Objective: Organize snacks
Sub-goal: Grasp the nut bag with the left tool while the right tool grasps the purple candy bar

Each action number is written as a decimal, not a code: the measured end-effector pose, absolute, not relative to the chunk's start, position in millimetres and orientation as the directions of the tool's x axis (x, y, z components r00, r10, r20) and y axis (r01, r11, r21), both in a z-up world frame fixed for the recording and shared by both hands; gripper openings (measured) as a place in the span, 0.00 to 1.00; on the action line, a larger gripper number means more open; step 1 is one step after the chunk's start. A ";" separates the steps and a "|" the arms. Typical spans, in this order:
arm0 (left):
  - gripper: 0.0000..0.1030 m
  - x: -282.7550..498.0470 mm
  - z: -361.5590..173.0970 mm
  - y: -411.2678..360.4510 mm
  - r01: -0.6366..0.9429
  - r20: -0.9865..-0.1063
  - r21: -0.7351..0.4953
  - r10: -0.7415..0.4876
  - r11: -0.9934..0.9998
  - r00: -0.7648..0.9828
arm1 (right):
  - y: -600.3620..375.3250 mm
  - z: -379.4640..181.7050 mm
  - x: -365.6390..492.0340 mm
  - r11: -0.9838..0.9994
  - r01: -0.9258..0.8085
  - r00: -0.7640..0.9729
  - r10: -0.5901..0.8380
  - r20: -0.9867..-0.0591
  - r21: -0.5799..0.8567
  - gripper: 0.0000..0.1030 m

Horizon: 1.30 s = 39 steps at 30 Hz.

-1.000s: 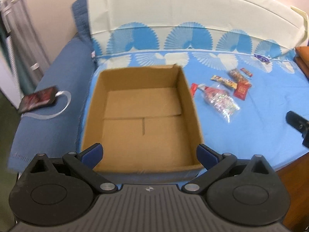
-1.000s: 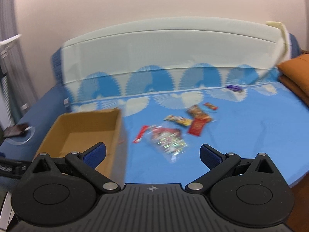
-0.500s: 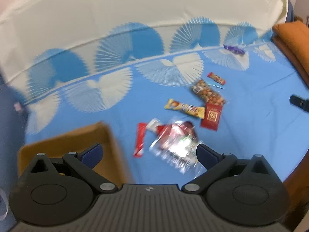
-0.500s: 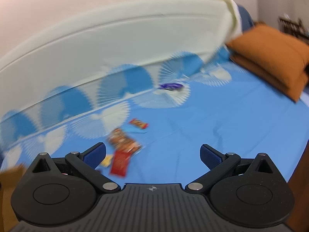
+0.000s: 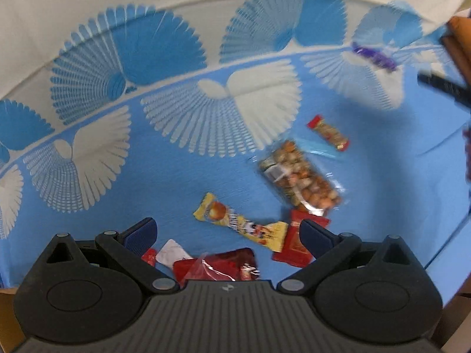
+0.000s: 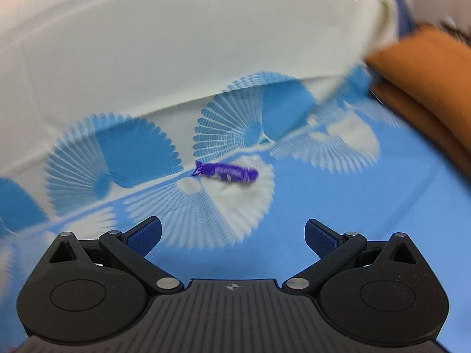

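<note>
In the left wrist view several snacks lie on the blue bed sheet. A yellow bar lies between the open jaws of my left gripper. A red packet lies by its right fingertip. A clear bag of nuts and a small red bar lie farther off. A red-topped clear bag lies under the gripper. A purple wrapped snack lies far right; it also shows in the right wrist view, ahead of my open, empty right gripper.
The bed sheet has white and blue fan prints. A cream headboard cover rises behind. Orange cushions lie at the right. A corner of the cardboard box shows at the lower left. The other gripper shows at the right edge.
My left gripper has swung right, from over the cardboard box to over the snacks. My right gripper has moved right and forward towards the purple snack. Both stay open.
</note>
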<state>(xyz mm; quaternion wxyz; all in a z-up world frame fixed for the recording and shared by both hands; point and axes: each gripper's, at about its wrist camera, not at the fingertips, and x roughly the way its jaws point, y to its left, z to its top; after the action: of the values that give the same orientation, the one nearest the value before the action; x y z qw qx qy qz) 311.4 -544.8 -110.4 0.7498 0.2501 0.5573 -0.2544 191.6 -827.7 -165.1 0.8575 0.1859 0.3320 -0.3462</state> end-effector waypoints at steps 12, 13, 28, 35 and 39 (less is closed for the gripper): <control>1.00 367.5 -171.6 -545.9 0.590 -0.987 0.086 -0.013 0.803 0.161 | -905.8 -257.6 318.3 0.766 0.637 0.444 -0.455 -0.772 -0.086 1.00; 1.00 370.3 -173.7 -553.3 0.600 -0.988 0.074 -0.025 0.796 0.154 | -907.5 -264.3 323.5 0.774 0.625 0.432 -0.450 -0.782 -0.100 1.00; 1.00 380.4 -246.6 -645.8 0.550 -0.971 -0.204 -0.095 0.810 -0.220 | -896.9 -286.7 323.6 0.813 0.577 0.463 -0.402 -0.790 -0.075 0.88; 0.65 375.2 -223.2 -644.4 0.516 -0.992 -0.113 -0.070 0.849 -0.103 | -886.3 -281.4 316.0 0.863 0.500 0.520 -0.360 -0.774 -0.065 0.22; 0.32 376.4 -188.8 -624.9 0.521 -0.981 -0.196 -0.173 0.831 -0.092 | -864.9 -262.9 295.2 0.861 0.507 0.560 -0.366 -0.743 -0.042 0.14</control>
<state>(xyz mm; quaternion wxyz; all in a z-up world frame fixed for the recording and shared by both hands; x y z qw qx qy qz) 376.4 -624.9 -188.8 0.6619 0.1260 0.6908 -0.2624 295.2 -864.9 -262.9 0.8788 0.0884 0.3976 -0.2485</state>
